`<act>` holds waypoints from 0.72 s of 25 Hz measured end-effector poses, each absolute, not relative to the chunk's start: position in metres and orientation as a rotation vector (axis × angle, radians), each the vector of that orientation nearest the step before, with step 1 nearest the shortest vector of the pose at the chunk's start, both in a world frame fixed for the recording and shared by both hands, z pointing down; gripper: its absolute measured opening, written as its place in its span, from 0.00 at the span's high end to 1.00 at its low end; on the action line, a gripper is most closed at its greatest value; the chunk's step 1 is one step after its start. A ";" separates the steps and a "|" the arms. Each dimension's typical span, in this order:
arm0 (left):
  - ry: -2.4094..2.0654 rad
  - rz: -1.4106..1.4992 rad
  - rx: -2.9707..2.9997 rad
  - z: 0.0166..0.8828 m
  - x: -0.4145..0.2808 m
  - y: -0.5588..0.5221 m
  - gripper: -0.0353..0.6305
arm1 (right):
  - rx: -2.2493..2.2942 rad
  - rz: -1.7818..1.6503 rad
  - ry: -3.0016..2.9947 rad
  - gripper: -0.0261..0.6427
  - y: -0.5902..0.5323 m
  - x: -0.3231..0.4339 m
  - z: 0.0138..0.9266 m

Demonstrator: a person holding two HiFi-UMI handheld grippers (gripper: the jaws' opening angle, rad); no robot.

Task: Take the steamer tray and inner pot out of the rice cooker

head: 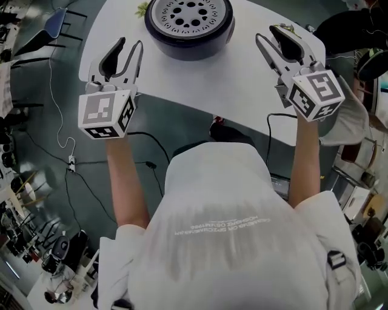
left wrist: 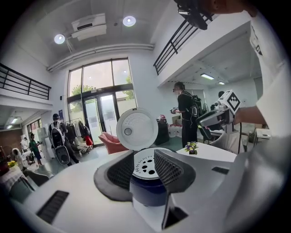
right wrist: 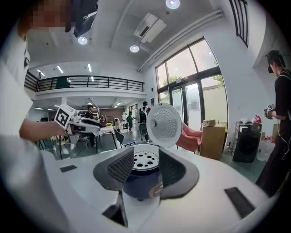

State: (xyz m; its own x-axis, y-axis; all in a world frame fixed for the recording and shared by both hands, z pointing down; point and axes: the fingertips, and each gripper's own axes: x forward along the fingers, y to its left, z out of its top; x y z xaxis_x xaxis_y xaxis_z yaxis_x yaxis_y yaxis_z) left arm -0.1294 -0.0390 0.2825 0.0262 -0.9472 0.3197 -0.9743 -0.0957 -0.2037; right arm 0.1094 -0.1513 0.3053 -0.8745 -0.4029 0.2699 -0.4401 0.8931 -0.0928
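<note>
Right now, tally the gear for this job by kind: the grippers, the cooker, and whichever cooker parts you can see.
Grippers: 2, left gripper and right gripper, both with jaws apart and empty
Rice cooker: 1
Lid, standing open: 1
Steamer tray, seated in the cooker: 1
Total: 5
</note>
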 end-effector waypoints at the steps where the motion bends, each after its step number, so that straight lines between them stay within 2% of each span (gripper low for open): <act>1: -2.066 0.589 2.190 0.274 -0.127 -0.052 0.72 | 0.630 0.231 -2.815 0.71 -0.164 0.114 0.299; 5: -2.060 0.611 2.167 0.259 -0.137 -0.091 0.72 | 0.621 0.290 -2.806 0.71 -0.205 0.110 0.291; 11: -1.992 0.652 2.199 0.319 -0.159 -0.084 0.72 | 0.672 0.335 -2.792 0.71 -0.182 0.092 0.351; 18: -1.841 0.638 2.317 0.340 -0.185 -0.135 0.72 | 0.840 0.417 -2.725 0.71 -0.195 0.082 0.363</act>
State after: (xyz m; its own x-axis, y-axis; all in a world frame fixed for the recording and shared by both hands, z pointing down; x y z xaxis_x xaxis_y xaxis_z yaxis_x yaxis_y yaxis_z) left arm -0.1850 -0.1346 0.3398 0.1743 -0.9038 0.3908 -0.9519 -0.2562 -0.1681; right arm 0.0819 -0.1953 0.3632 -0.7995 -0.5048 0.3255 -0.5790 0.7919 -0.1941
